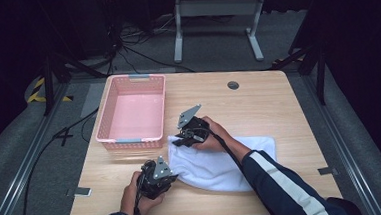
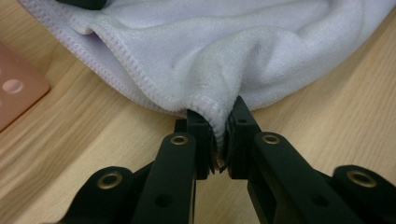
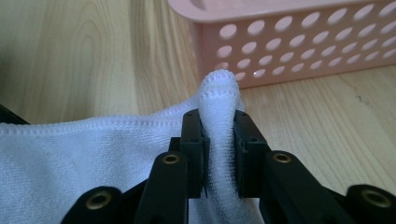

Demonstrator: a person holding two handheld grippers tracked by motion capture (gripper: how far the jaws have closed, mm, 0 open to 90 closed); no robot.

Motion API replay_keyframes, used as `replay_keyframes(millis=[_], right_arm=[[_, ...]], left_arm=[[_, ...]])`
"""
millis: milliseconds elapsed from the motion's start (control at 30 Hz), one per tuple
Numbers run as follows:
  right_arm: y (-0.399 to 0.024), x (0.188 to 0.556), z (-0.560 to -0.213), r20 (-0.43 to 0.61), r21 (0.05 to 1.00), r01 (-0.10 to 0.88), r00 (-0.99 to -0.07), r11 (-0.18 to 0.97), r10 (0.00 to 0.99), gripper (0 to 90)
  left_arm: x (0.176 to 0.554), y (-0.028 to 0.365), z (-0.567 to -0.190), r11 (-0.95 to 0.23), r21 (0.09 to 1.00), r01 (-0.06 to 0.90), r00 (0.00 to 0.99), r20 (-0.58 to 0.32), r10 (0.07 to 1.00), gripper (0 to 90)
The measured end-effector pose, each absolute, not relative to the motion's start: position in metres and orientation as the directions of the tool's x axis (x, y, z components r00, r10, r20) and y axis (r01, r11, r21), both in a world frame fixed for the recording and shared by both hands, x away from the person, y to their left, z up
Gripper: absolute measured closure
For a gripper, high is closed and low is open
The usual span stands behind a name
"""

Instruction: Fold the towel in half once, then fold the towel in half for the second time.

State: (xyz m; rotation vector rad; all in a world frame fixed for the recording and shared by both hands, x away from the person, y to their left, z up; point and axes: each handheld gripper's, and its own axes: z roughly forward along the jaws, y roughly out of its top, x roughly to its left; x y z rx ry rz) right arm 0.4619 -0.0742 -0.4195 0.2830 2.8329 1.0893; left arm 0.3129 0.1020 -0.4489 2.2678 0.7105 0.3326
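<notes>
On the table (image 1: 258,103), beside the pink basket (image 1: 133,111), the white towel (image 1: 217,161) lies with two left-edge corners pinched, left claw (image 2: 219,140) and right claw (image 3: 219,140) each clamped on one, so folding probably calls for carrying both corners across together.

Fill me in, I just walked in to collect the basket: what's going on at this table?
A person is working a white towel on the wooden table with two hand-held grippers. The left gripper is shut on the towel's hemmed near edge, and the right gripper is shut on a corner close to the pink basket. Most of the towel lies on the table beside the basket.
</notes>
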Motion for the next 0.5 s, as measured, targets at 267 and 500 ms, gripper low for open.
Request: replay_keyframes(millis=[267, 500], right_arm=[[-0.087, 0.456, -0.398, -0.043, 0.725, 0.106, -0.979, 0.681, 0.198, 76.5], [-0.087, 0.452, -0.382, -0.088, 0.725, 0.078, -0.975, 0.684, 0.205, 76.4]], left_arm=[[0.313, 0.095, -0.427, -0.562, 0.759, 0.329, 0.824, 0.060, 0.563, 83.0], [0.311, 0.097, -0.414, -0.558, 0.776, 0.295, 0.826, 0.087, 0.557, 83.0]])
